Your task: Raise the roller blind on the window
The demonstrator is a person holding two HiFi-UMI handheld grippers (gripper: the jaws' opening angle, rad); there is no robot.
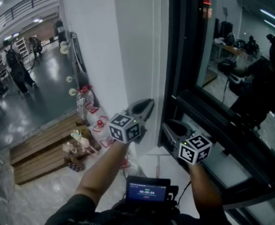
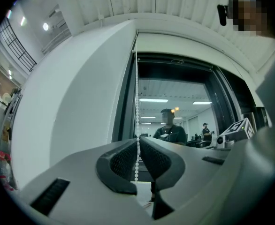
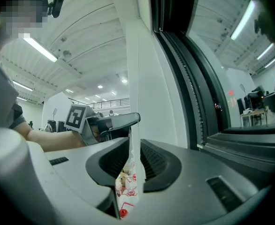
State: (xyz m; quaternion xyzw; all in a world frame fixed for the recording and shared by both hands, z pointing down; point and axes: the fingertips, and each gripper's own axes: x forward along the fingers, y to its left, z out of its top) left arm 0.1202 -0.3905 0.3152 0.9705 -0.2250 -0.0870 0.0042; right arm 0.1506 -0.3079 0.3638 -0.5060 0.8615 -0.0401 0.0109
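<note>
A white bead chain (image 2: 136, 88) hangs down along the left edge of the dark-framed window (image 2: 175, 102). My left gripper (image 2: 138, 144) is shut on this chain, which runs between the ribbed pads (image 2: 121, 161). In the head view the left gripper (image 1: 149, 102) points at the white wall (image 1: 128, 41) beside the window frame (image 1: 177, 55). My right gripper (image 1: 168, 125) is lower and to the right, near the sill. In its own view the right gripper (image 3: 130, 146) stands open, with a gap between its pads; I cannot tell whether the chain passes through it. The left gripper (image 3: 111, 123) shows beyond it.
The glass (image 1: 240, 55) reflects the room and a person. Down on the floor at the left lie wooden pallets (image 1: 43, 144), a water bottle (image 1: 82, 102) and red-and-white clutter (image 1: 100, 125). A small screen (image 1: 147, 190) sits at the person's chest. People stand far left (image 1: 18, 69).
</note>
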